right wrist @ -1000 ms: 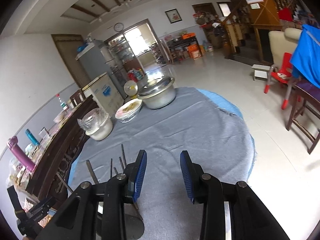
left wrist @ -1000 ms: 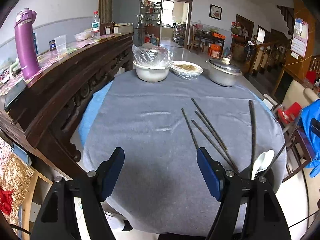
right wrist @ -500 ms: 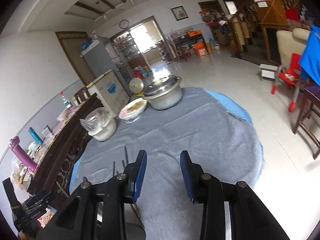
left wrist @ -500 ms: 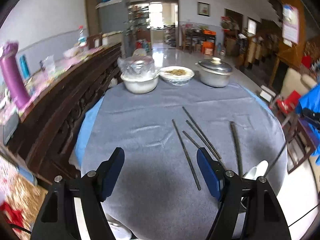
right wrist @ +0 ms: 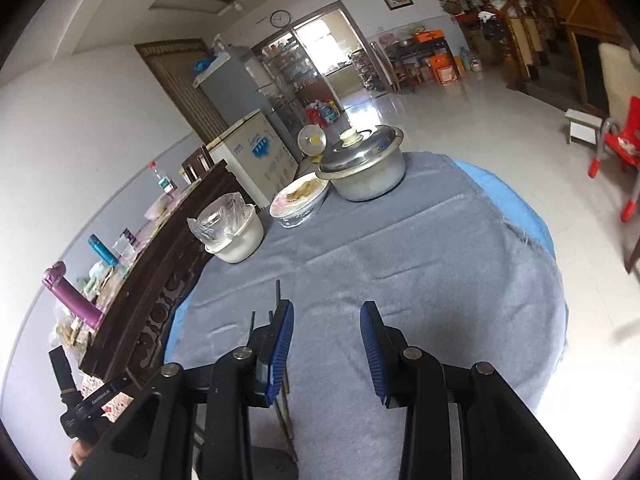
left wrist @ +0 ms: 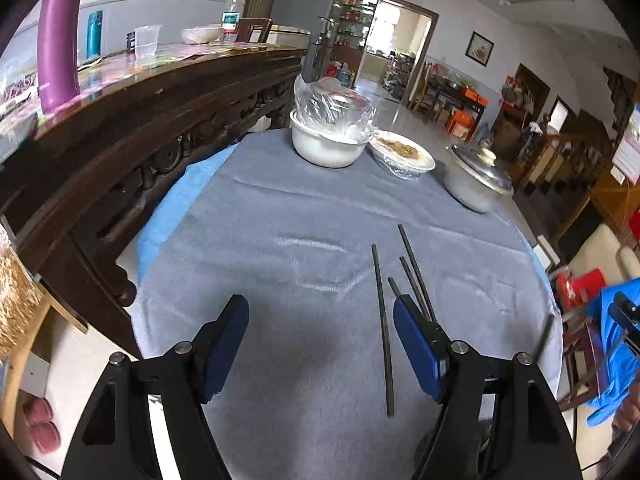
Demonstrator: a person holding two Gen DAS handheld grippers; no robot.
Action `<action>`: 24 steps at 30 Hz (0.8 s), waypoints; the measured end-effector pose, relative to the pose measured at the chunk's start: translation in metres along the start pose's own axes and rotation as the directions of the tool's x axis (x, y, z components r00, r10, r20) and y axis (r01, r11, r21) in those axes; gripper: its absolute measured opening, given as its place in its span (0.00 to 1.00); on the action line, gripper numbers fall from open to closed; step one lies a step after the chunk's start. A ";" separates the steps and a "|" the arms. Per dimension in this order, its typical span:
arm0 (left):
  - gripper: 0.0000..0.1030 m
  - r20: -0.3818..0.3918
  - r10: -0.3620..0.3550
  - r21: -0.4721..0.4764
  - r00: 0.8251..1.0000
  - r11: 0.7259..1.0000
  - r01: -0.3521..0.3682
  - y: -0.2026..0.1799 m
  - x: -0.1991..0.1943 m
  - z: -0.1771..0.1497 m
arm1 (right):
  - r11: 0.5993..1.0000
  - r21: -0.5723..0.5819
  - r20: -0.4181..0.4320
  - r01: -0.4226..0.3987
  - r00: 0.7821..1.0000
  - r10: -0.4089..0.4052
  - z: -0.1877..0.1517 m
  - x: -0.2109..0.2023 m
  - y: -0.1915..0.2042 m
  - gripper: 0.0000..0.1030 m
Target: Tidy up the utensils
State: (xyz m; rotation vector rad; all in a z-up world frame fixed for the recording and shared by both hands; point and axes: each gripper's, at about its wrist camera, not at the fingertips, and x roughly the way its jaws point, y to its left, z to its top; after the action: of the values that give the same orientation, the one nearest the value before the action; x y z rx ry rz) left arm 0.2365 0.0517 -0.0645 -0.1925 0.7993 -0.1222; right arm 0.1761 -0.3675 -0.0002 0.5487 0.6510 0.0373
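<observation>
Several dark chopsticks [left wrist: 382, 320] lie on the grey tablecloth [left wrist: 304, 216], just ahead of and partly behind my left gripper's right finger. My left gripper [left wrist: 320, 344] is open and empty, low over the near part of the table. In the right wrist view the chopstick tips [right wrist: 277, 294] show beside and behind the left finger. My right gripper [right wrist: 326, 344] is open and empty above the cloth. One blurred dark stick [left wrist: 545, 334] shows at the table's right edge.
A plastic-covered white bowl [left wrist: 328, 136], a covered dish [left wrist: 402, 156] and a lidded metal pot [left wrist: 478, 184] stand at the far side. A dark wooden sideboard [left wrist: 120, 120] with a purple bottle [left wrist: 58, 40] runs along the left. Chairs stand right.
The left gripper has moved right and lower toward the chopsticks; the spoons are out of its view. The right gripper has tilted and shifted slightly. Both stay open.
</observation>
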 end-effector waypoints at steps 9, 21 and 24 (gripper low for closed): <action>0.73 -0.058 -0.024 0.114 0.998 0.993 0.030 -0.016 0.056 0.006 | 0.992 -0.111 -0.167 -0.057 0.985 0.038 0.034 0.091 0.016 0.36; 0.73 -0.237 -0.026 0.261 0.971 0.961 0.089 -0.056 0.140 0.063 | 0.971 -0.176 -0.563 -0.162 0.826 0.036 0.036 0.309 0.083 0.36; 0.73 -0.292 -0.039 0.247 0.956 0.962 0.115 -0.055 0.154 0.066 | 0.960 -0.219 -0.623 -0.172 0.783 -0.002 0.031 0.349 0.106 0.36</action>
State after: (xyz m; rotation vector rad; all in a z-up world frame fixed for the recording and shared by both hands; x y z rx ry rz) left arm 0.3890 -0.0218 -0.1149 0.0461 1.0535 -0.3342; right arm 0.4877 -0.2208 -0.1240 0.2936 1.2478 0.4044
